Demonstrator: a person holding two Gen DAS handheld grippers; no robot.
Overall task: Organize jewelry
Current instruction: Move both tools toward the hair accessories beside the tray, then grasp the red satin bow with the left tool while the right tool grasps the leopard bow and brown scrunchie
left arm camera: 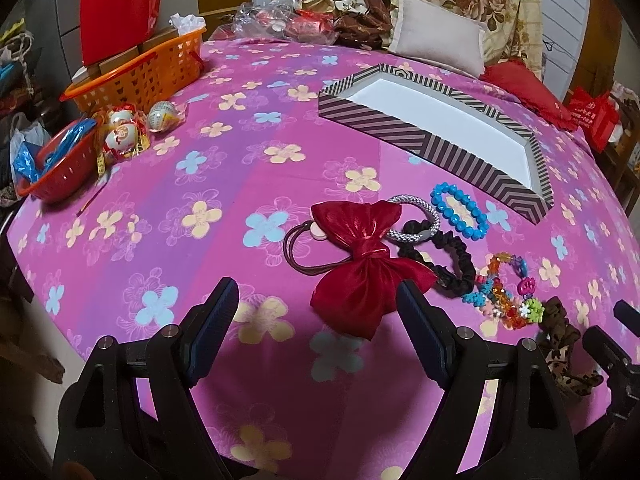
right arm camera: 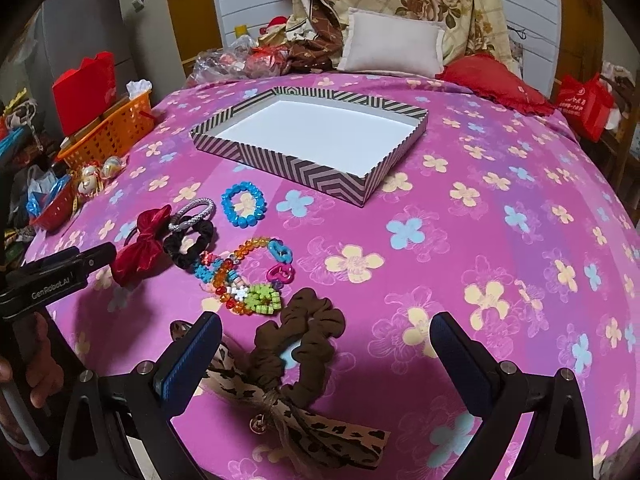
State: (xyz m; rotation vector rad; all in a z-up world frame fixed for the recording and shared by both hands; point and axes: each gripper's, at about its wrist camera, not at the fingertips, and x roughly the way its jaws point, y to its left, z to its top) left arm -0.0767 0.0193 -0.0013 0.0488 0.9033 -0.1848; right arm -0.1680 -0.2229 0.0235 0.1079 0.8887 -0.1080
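Left gripper [left arm camera: 316, 304]: jaws spread wide, holding nothing.
Bow [left arm camera: 360, 264]: shiny red satin, pinched at its middle, just ahead between the fingers.
Black scrunchie [left arm camera: 448, 260]: ruffled cloth ring, right of the bow.
Bead bracelets [right arm camera: 248, 276]: glossy, many-coloured plastic.
Right gripper [right arm camera: 326, 344]: spread, empty.
Brown scrunchie [right arm camera: 304, 332]: crinkled, leopard-print ribbon, between its fingers.
Box [right arm camera: 304, 172]: striped card walls, white floor, well ahead.

Surface [right arm camera: 460, 216] covered in matt printed floral cloth. Striped box [right arm camera: 316, 168]: matt cardboard, smooth white interior. Red bow [left arm camera: 360, 264]: glossy satin-like fabric. Blue bracelet [right arm camera: 244, 205]: shiny faceted plastic beads. Brown scrunchie [right arm camera: 308, 332]: soft matt cloth. Orange basket [left arm camera: 140, 72]: perforated plastic.
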